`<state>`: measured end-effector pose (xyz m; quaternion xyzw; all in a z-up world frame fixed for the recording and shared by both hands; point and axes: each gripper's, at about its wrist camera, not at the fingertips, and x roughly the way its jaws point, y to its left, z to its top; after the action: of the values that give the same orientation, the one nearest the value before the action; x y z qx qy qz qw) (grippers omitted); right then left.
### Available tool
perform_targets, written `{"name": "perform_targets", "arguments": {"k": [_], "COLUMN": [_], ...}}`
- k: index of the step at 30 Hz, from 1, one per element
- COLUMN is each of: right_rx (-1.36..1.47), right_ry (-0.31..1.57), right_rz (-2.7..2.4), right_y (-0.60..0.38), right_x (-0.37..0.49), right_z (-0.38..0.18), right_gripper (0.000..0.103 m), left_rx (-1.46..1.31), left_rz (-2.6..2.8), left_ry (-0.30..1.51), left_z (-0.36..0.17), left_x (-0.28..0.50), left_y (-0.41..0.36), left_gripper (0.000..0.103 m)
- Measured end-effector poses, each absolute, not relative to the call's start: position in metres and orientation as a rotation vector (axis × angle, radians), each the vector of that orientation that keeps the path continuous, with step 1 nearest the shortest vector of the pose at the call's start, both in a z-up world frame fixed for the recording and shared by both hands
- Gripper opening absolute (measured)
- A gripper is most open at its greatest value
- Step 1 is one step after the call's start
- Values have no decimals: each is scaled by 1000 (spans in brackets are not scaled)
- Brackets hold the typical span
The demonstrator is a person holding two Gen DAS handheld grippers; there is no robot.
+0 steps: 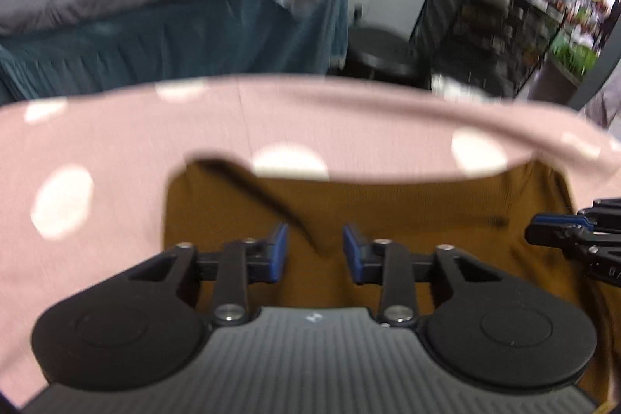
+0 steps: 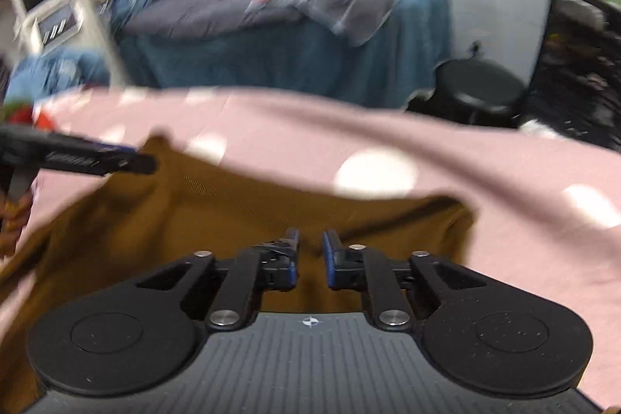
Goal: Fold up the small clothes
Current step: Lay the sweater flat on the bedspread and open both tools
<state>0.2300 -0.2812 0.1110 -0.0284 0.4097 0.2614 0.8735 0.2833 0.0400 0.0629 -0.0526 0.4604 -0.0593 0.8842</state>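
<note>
Left wrist view: the left gripper (image 1: 315, 246) is hanging over a mustard-brown garment (image 1: 407, 204), its blue pads (image 1: 280, 251) standing a little apart with nothing pinched; a raised crease of the cloth is lying in the gap, touched by neither pad as far as the blur allows.
Right wrist view: the right gripper (image 2: 310, 257) is hovering over the same garment (image 2: 217, 212), jaws narrowly parted and gripping nothing.
Garment's place: it is lying spread on a pink cloth with white dots (image 1: 97, 150), near the edge closest to both tools.
Why both tools are side by side: each gripper is showing at the edge of the other's view, the right one (image 1: 559, 229) and the left one (image 2: 128, 160), which suggests they are working one hem together, one per corner.
Why the jaws are only slightly spread: likely enough to slip over a thin layer of fabric without gathering the pink cloth beneath.
Background: a bed with dark bedding (image 2: 240, 10) and a black stool (image 2: 481, 88) are standing well apart from the work.
Step in hand: seemingly the approach to a grasp; no fold is visible yet.
</note>
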Motion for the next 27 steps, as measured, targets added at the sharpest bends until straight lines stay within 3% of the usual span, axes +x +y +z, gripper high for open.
{"name": "perform_targets", "arguments": {"k": [7, 8, 13, 16, 18, 19, 20, 22, 26, 27], "right_rx": [-91, -84, -96, -118, -116, -100, -78, -71, -37, 18], "right_ry": [890, 889, 873, 868, 870, 874, 879, 882, 813, 797], "right_rz": [499, 494, 463, 428, 384, 361, 346, 336, 256, 252], "right_y": [-269, -269, -258, -254, -253, -254, -256, -256, -268, -275], "right_x": [230, 235, 270, 296, 310, 316, 321, 327, 320, 315], "right_z": [88, 86, 85, 83, 83, 83, 83, 84, 98, 103], "right_gripper": [16, 10, 10, 11, 23, 31, 33, 34, 57, 58], "left_rx": [-69, -63, -72, -126, -160, -166, -164, -165, -187, -171], "left_rz": [-126, -124, -72, 8, 93, 135, 169, 222, 212, 197], "left_ry": [975, 969, 939, 922, 901, 899, 900, 877, 790, 784], "left_z": [36, 35, 38, 40, 43, 43, 44, 50, 66, 69], "left_x": [285, 289, 329, 356, 369, 375, 379, 383, 371, 368], "left_y": [24, 23, 19, 23, 27, 30, 32, 38, 50, 51], "left_gripper": [22, 22, 25, 51, 70, 74, 79, 80, 94, 94]}}
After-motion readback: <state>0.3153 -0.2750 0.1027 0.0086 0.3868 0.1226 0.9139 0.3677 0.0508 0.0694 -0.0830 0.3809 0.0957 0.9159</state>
